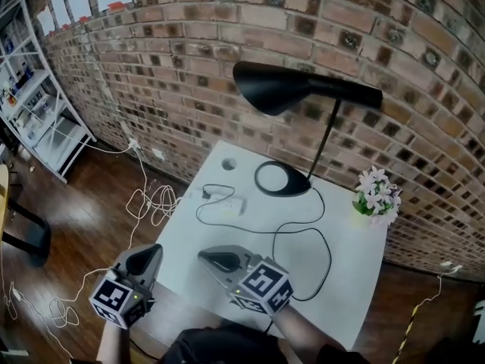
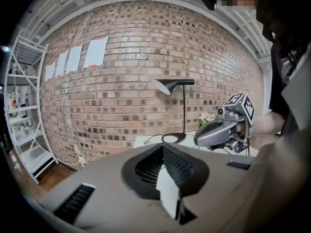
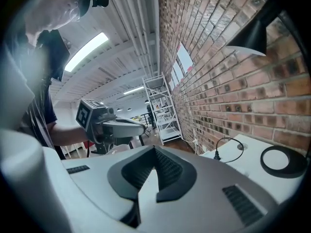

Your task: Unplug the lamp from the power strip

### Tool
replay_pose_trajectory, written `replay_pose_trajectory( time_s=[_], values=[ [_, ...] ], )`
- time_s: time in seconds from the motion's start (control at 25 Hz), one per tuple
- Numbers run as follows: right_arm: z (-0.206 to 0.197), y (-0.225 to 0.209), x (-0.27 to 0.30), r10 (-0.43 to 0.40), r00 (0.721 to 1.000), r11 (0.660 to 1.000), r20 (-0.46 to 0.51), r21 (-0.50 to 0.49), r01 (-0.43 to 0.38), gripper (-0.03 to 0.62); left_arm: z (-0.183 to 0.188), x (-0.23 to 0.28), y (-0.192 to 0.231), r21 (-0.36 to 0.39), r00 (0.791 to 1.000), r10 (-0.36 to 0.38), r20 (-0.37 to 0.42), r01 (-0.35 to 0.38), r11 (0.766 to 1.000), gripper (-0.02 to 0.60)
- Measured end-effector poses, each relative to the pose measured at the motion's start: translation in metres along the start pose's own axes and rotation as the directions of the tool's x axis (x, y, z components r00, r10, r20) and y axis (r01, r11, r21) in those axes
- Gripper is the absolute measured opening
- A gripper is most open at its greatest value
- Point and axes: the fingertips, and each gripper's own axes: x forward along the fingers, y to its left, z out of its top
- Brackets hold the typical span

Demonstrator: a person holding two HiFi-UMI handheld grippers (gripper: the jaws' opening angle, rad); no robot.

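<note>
A black desk lamp [image 1: 282, 88] stands on a white table [image 1: 348, 271], its round base [image 1: 282, 179] near the brick wall. Its black cord [image 1: 307, 227] loops over the tabletop to a dark plug [image 1: 206, 194] at a white power strip [image 1: 229, 202]. The plug [image 3: 217, 155] looks upright in the right gripper view. My left gripper [image 1: 144, 259] is shut and empty, off the table's near left edge. My right gripper [image 1: 218, 261] is over the table's near part with its jaws together and nothing in them. Both are well short of the strip.
A small pot of white flowers [image 1: 377, 196] sits at the table's right edge. White cables [image 1: 151, 202] lie coiled on the wooden floor to the left, running to a wall socket [image 1: 133, 143]. A white shelf rack [image 1: 34, 108] stands far left.
</note>
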Motion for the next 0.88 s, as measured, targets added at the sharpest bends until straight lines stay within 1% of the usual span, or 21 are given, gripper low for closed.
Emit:
replay_pose_trajectory(
  time_s=[0.08, 0.2, 0.24, 0.32, 0.36, 0.44, 0.52, 0.6, 0.72, 0.88],
  values=[
    [0.003, -0.009, -0.005, -0.007, 1.000, 1.000, 0.012, 0.012, 0.007, -0.005, 0.005, 0.014, -0.005, -0.004, 1.000, -0.014, -0.010, 0.014, 1.000, 0.000],
    [0.003, -0.021, -0.010, -0.025, 0.999, 0.999, 0.019, 0.027, 0.025, -0.005, 0.017, 0.029, -0.013, -0.037, 0.998, -0.037, -0.045, 0.036, 0.999, -0.002],
    [0.002, -0.025, -0.010, -0.034, 0.999, 0.999, 0.020, 0.030, 0.033, -0.005, 0.018, 0.034, -0.011, -0.029, 0.998, -0.041, -0.045, 0.040, 0.999, -0.002],
    [0.001, -0.035, -0.012, -0.056, 0.998, 0.998, 0.020, 0.040, 0.055, -0.005, 0.013, 0.043, -0.003, 0.019, 0.999, -0.046, -0.027, 0.047, 0.999, 0.000],
    [0.000, -0.040, -0.013, -0.068, 0.997, 0.997, 0.020, 0.046, 0.067, -0.005, 0.012, 0.048, -0.001, 0.026, 0.998, -0.053, -0.030, 0.054, 0.998, 0.000],
    [-0.002, -0.049, -0.015, -0.097, 0.995, 0.994, 0.021, 0.058, 0.096, -0.005, 0.014, 0.057, -0.003, 0.009, 0.996, -0.072, -0.061, 0.073, 0.997, 0.000],
    [-0.003, -0.060, -0.016, -0.136, 0.991, 0.989, 0.018, 0.064, 0.135, -0.005, 0.012, 0.068, 0.000, 0.007, 0.993, -0.094, -0.073, 0.095, 0.995, 0.000],
    [-0.005, -0.073, -0.016, -0.183, 0.983, 0.981, 0.007, 0.065, 0.182, -0.005, 0.011, 0.081, 0.004, 0.009, 0.990, -0.122, -0.076, 0.123, 0.992, 0.000],
    [-0.010, -0.091, -0.014, -0.255, 0.967, 0.965, -0.013, 0.060, 0.256, -0.005, 0.006, 0.102, 0.009, 0.033, 0.981, -0.180, -0.078, 0.183, 0.983, 0.000],
    [-0.015, -0.111, 0.001, -0.312, 0.949, 0.946, -0.044, 0.073, 0.315, -0.005, 0.005, 0.128, 0.015, 0.011, 0.962, -0.257, -0.096, 0.259, 0.966, 0.000]
  ],
)
